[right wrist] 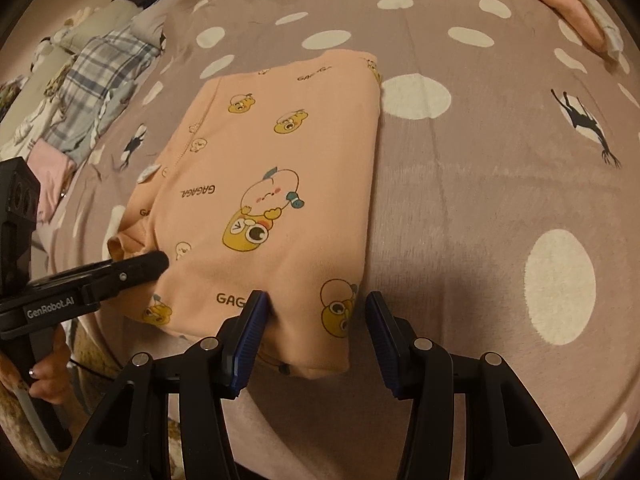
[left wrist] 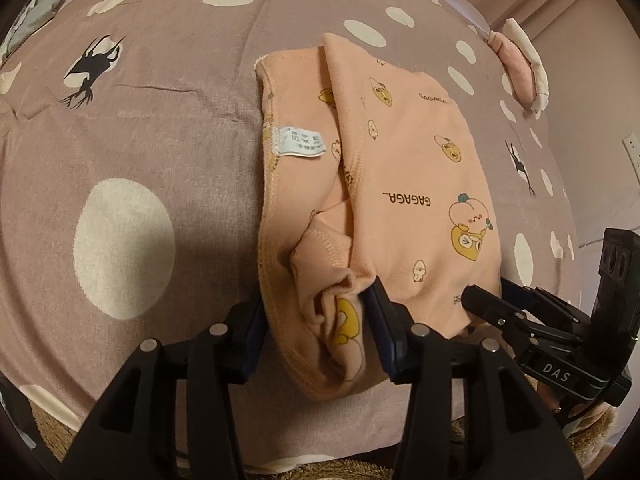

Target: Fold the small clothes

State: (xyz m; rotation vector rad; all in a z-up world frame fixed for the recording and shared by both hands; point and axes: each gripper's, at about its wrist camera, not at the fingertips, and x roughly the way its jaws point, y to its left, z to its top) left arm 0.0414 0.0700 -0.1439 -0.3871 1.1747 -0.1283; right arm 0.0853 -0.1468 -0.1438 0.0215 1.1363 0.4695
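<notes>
A peach baby garment with yellow cartoon prints and "GAGAGA" text lies partly folded on the bed; it also shows in the right wrist view. A white care label faces up on its left part. My left gripper is open, its fingers either side of the garment's near left bunched edge. My right gripper is open around the garment's near right corner. The right gripper also shows at the right of the left wrist view, and the left gripper at the left of the right wrist view.
The bed has a mauve sheet with white spots and black deer prints. A folded pink and white piece lies at the far right edge. A pile of plaid and pale clothes lies at the far left.
</notes>
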